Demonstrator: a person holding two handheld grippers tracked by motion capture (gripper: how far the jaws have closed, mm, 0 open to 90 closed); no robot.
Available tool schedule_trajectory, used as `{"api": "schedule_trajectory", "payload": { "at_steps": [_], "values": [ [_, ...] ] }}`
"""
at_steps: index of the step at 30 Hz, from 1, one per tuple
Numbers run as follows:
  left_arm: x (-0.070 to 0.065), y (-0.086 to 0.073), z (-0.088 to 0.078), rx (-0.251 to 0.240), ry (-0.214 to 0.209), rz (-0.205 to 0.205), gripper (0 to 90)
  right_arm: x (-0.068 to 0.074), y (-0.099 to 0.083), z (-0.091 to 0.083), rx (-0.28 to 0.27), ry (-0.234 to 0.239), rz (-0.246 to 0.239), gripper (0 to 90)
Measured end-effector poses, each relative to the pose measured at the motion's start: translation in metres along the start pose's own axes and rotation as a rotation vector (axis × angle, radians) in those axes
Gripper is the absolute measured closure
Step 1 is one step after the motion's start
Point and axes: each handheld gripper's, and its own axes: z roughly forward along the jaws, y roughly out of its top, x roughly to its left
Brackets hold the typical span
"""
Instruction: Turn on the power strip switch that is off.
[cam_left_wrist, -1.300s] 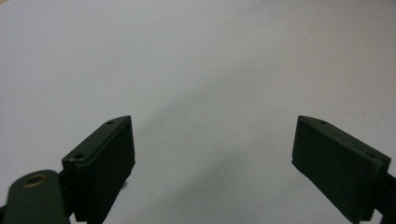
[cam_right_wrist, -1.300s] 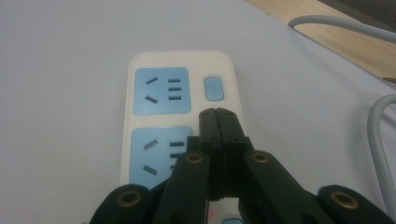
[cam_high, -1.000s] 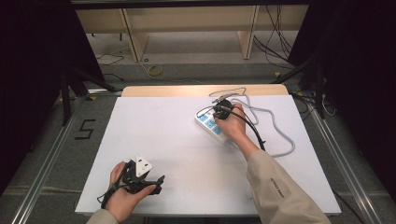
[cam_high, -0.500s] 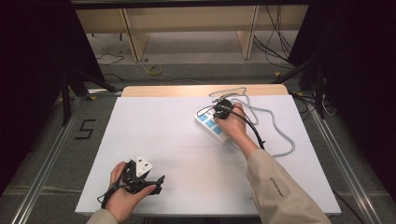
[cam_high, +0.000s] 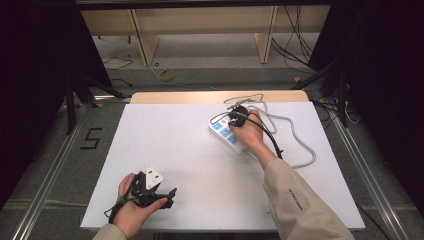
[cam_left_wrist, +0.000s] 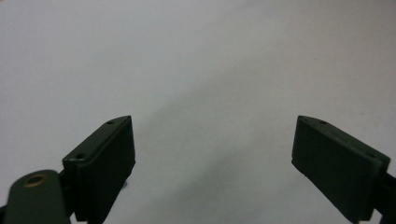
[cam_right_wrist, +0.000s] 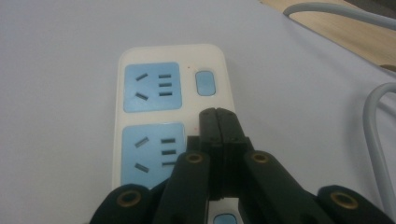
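Right gripper (cam_right_wrist: 219, 116), fingers pressed together and empty, bears on the white power strip (cam_right_wrist: 154, 74) at the worktop's (cam_high: 175, 150) far right, seemingly over a socket switch; next, a firm press. Left gripper (cam_left_wrist: 212, 154) rests wide open.

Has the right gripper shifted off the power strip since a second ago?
No. The right gripper sits at the same spot on the power strip, jaws shut, as before.

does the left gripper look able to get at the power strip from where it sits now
Probably yes, though not from there. The left gripper sits open at the near left of the table, apart from the power strip; bare surface lies between them, but the right gripper already stands shut on the strip.
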Motion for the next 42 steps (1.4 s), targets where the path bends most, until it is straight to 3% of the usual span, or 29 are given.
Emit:
{"api": "schedule_trajectory", "payload": {
  "at_steps": [18,42],
  "values": [
    [0.0002,-0.0001,0.0001,0.001,-0.002,-0.001,12.9,0.0019,0.0047,0.0002,0.042,-0.009,-0.009,90.0],
    [0.0001,-0.0002,0.0002,0.002,-0.002,-0.002,12.9,0.0017,0.0067,0.001,0.057,-0.007,0.011,90.0]
  ]
}}
